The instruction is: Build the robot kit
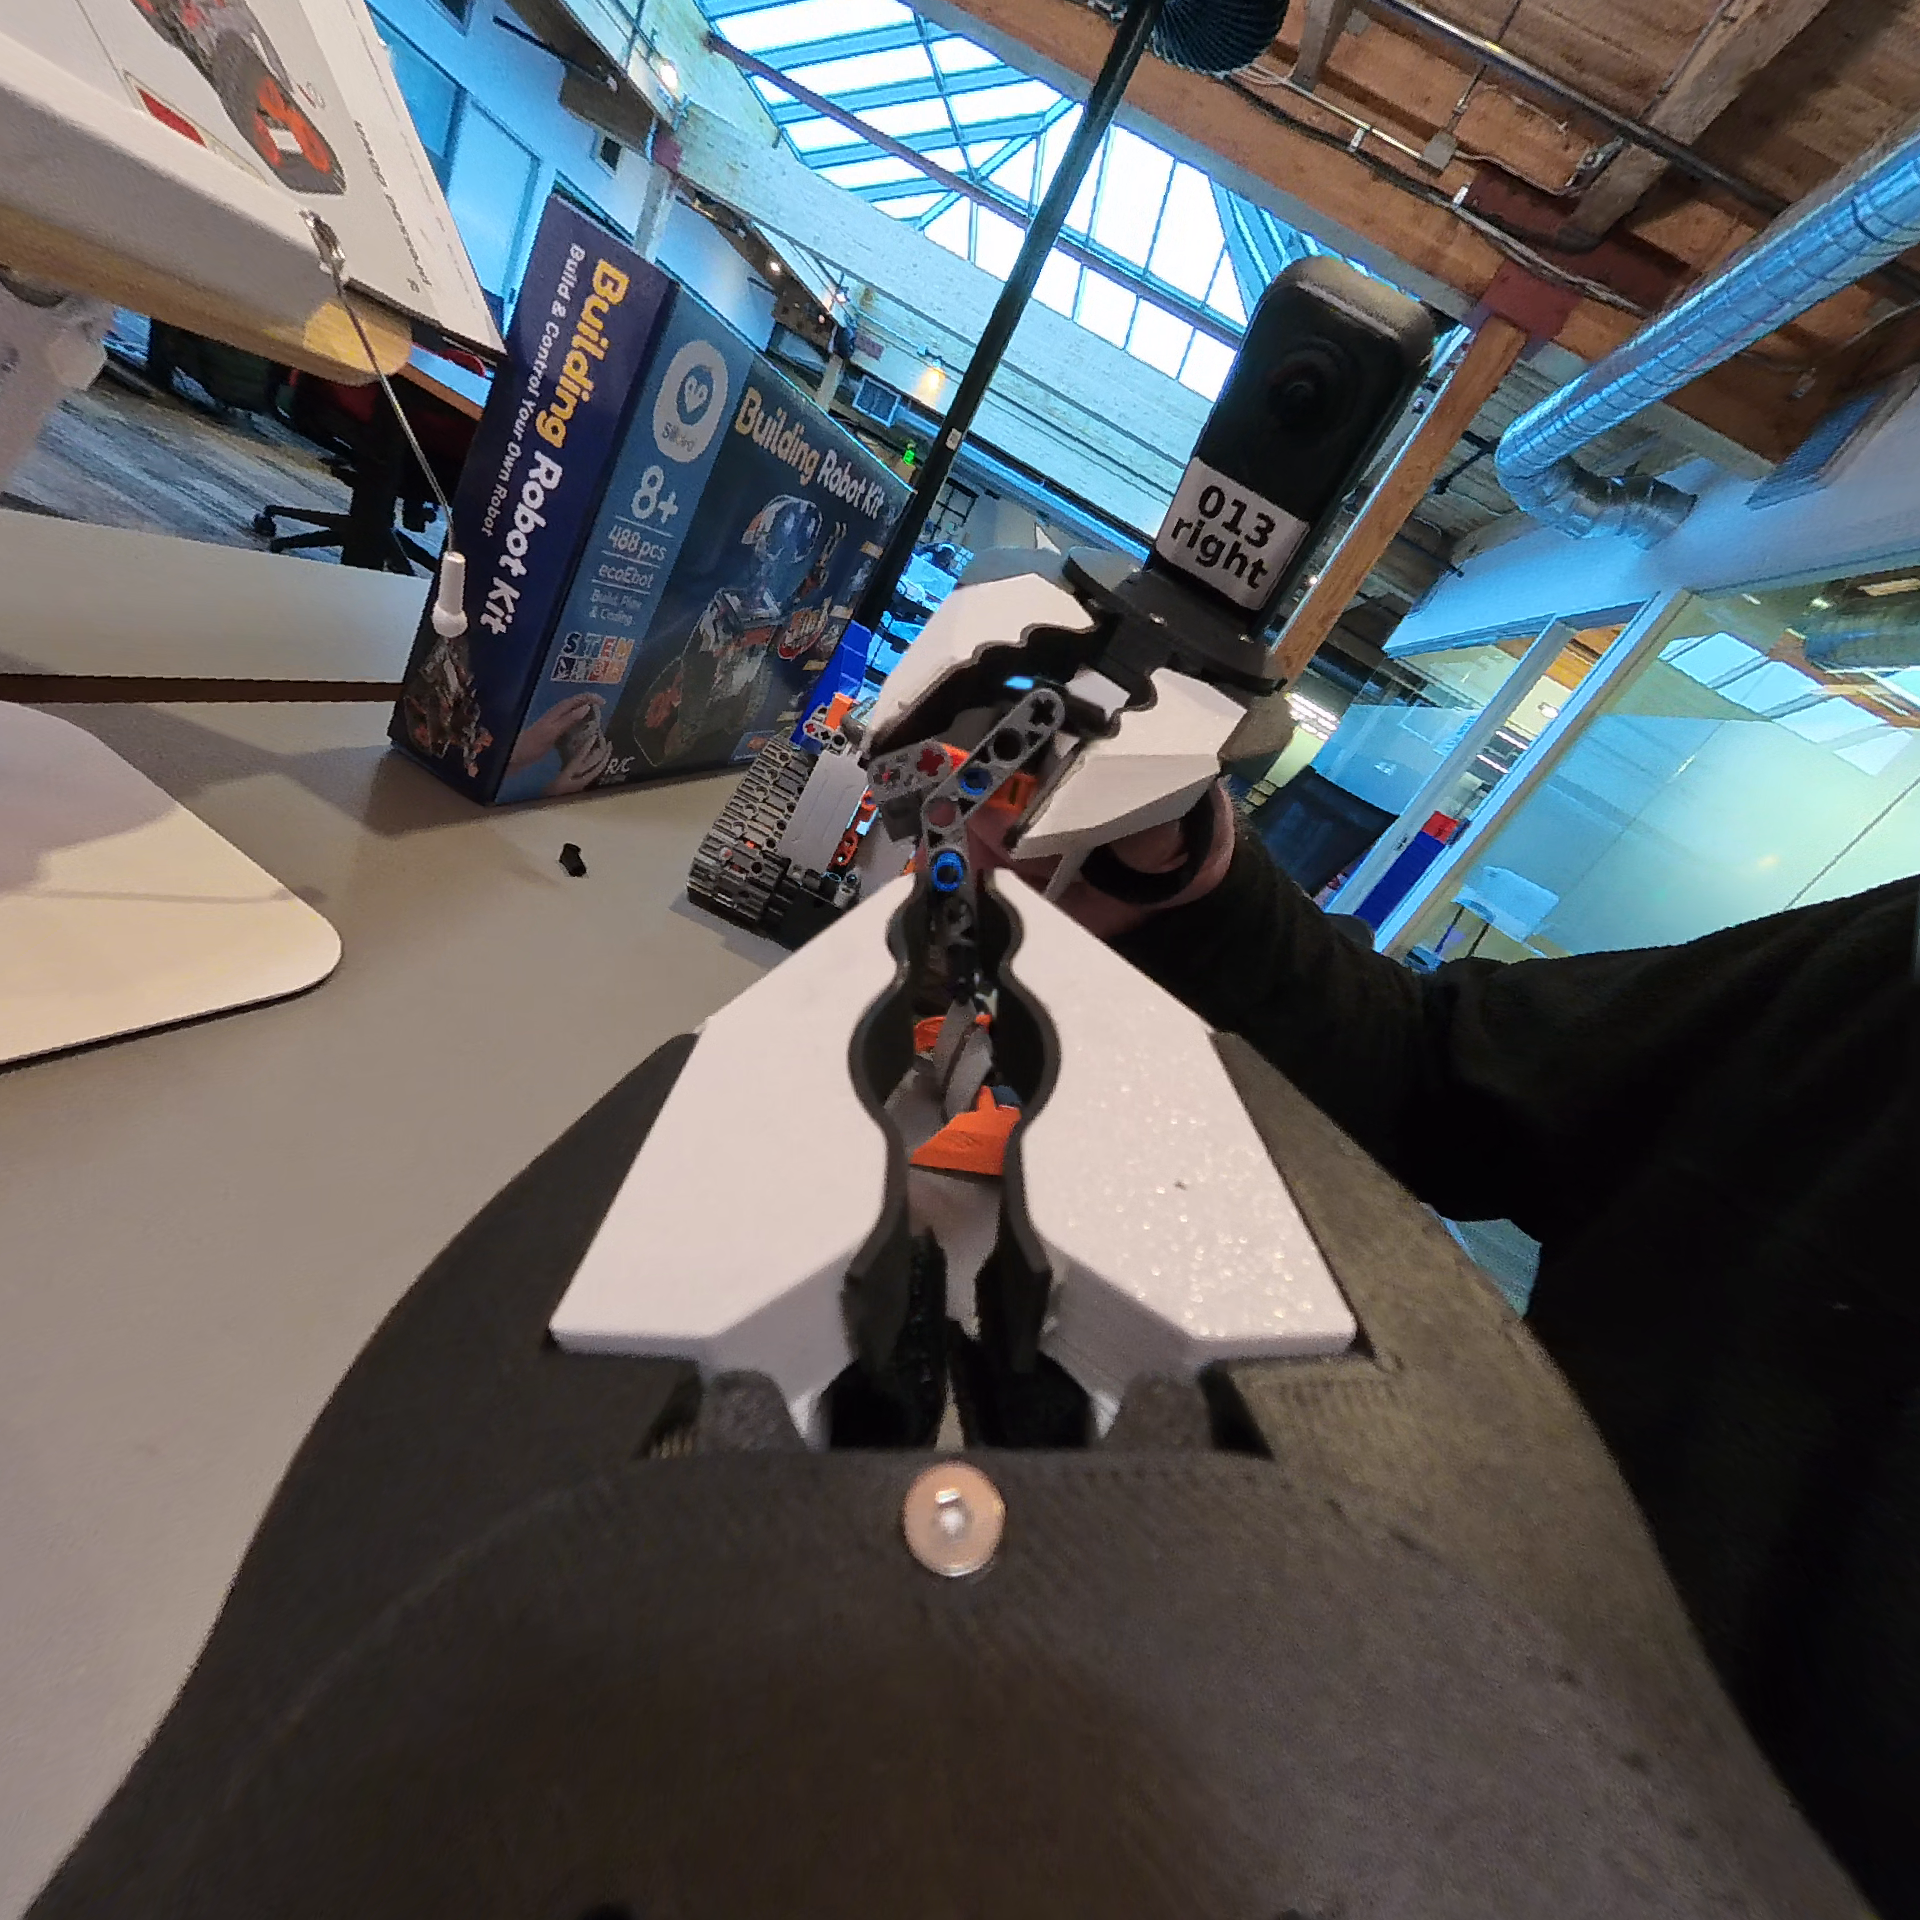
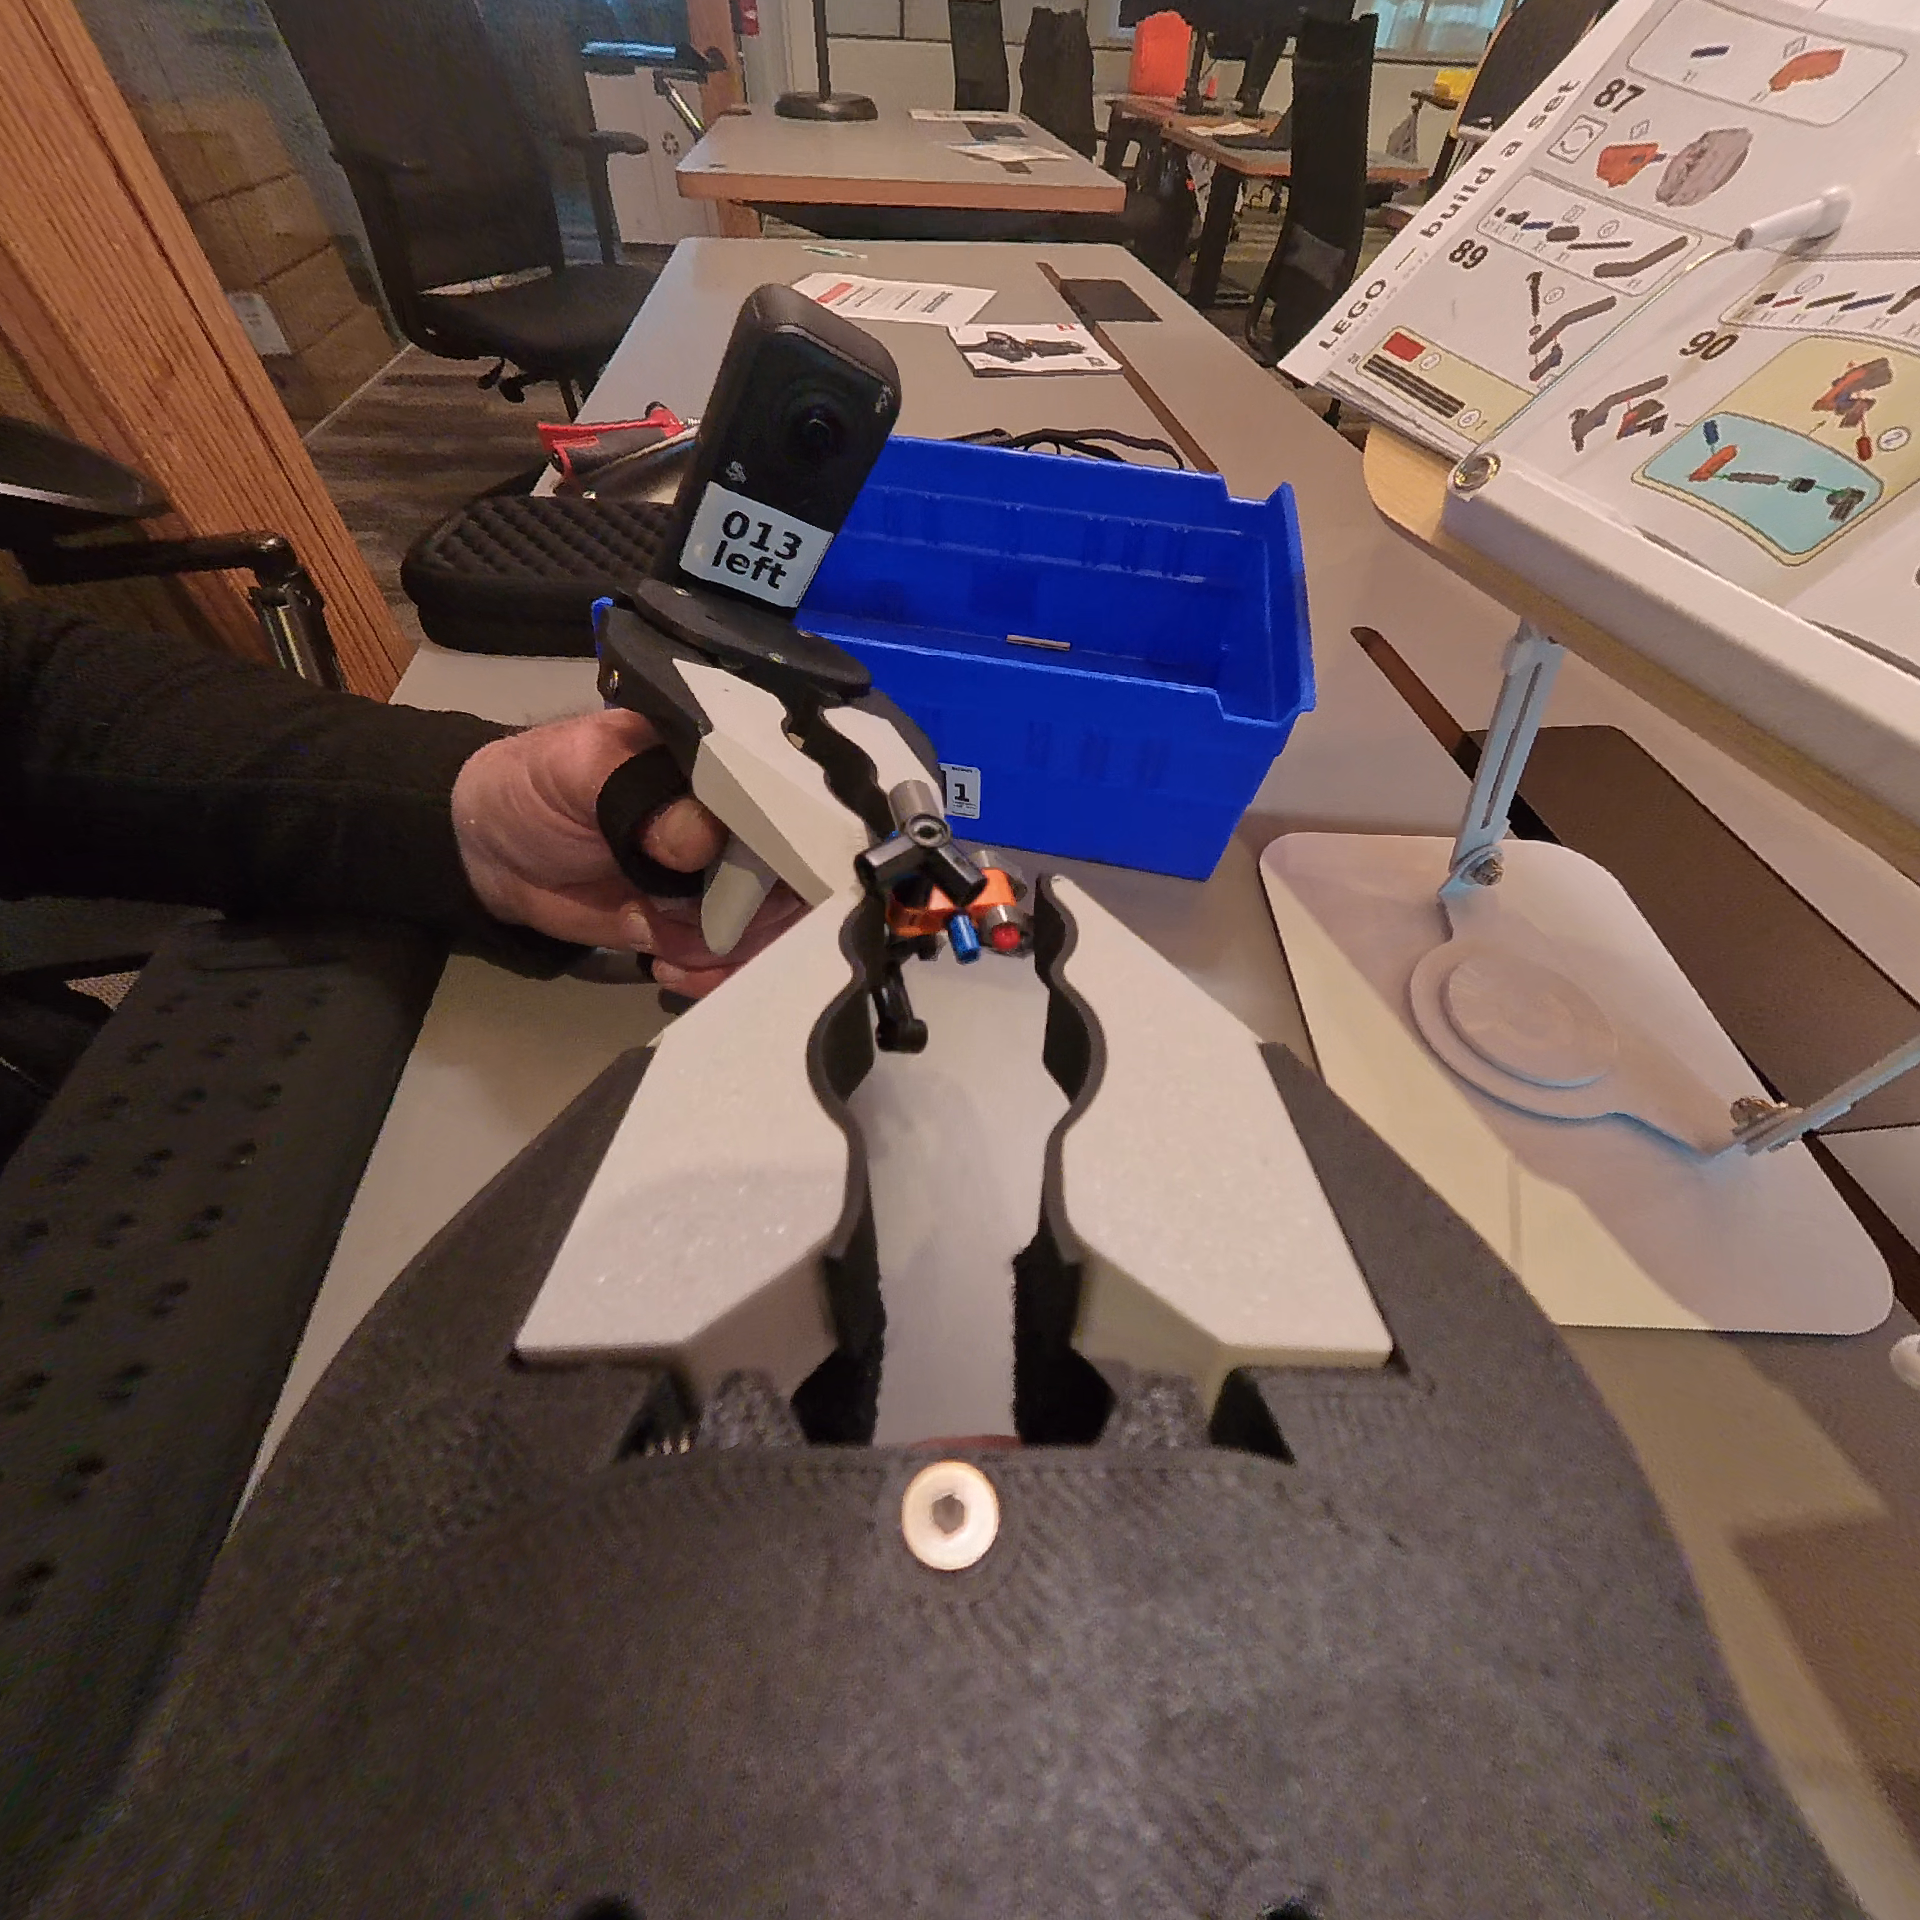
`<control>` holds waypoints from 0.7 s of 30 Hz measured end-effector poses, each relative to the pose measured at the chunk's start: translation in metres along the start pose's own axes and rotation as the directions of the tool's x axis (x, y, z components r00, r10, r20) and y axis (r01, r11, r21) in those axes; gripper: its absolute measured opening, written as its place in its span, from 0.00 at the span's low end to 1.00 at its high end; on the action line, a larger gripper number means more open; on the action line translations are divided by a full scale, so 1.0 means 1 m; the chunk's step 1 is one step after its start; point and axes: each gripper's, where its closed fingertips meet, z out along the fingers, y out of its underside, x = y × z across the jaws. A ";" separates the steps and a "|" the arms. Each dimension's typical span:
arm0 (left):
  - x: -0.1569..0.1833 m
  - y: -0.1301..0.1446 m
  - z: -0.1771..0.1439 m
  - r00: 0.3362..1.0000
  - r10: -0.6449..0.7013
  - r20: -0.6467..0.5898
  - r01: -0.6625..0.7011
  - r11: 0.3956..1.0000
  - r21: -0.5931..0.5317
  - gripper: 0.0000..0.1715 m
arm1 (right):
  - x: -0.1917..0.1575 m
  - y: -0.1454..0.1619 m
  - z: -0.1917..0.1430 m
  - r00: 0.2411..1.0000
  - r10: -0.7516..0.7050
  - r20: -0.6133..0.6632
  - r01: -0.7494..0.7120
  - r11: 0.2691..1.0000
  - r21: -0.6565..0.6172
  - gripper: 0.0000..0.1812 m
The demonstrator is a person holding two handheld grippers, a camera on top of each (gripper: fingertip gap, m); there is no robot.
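Left gripper (image 1: 948, 914) is clamped tight on a small brick-built piece (image 1: 940, 821) of grey beams with orange bits and blue pins, held up off the table (image 1: 260, 1195), and the right gripper (image 2: 951, 914) has its fingers parted around the far end of that same piece, so it's sandwiched between the two. Behind them there's a tracked model (image 1: 774, 842) in front of the kit box (image 1: 623, 509) on one side, and on the other a blue bin (image 2: 1091, 665) with the instruction booklet (image 2: 1683, 343) propped on a stand (image 2: 1558, 1070) to the right.
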 end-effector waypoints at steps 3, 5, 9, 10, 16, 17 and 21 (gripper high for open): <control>-0.002 -0.002 -0.001 0.999 0.031 0.027 -0.032 0.999 0.010 0.03 | 0.001 0.000 0.000 1.000 -0.018 -0.014 0.018 1.000 -0.009 0.16; -0.003 -0.004 -0.002 0.995 0.077 0.061 -0.078 0.997 0.014 0.03 | 0.002 0.000 -0.001 0.999 -0.024 -0.023 0.024 1.000 -0.014 0.18; -0.008 -0.015 -0.009 0.983 0.129 0.129 -0.137 0.989 0.054 0.04 | 0.003 -0.001 -0.003 1.000 -0.022 -0.022 0.022 1.000 -0.010 0.19; -0.009 -0.017 -0.011 0.979 0.139 0.146 -0.149 0.987 0.062 0.03 | 0.004 -0.001 -0.004 0.999 -0.022 -0.023 0.022 1.000 -0.006 0.19; -0.011 -0.019 -0.012 0.903 0.338 0.264 -0.347 0.938 -0.015 0.04 | 0.002 -0.011 -0.007 0.999 -0.035 -0.024 0.036 0.999 0.041 0.21; -0.010 -0.018 -0.011 0.879 0.384 0.282 -0.389 0.920 -0.038 0.04 | 0.000 -0.015 -0.009 0.999 -0.045 -0.018 0.046 0.997 0.060 0.21; -0.009 -0.018 -0.010 0.771 0.536 0.344 -0.526 0.841 -0.129 0.04 | -0.005 -0.023 -0.013 0.991 -0.125 -0.039 0.128 0.988 0.083 0.15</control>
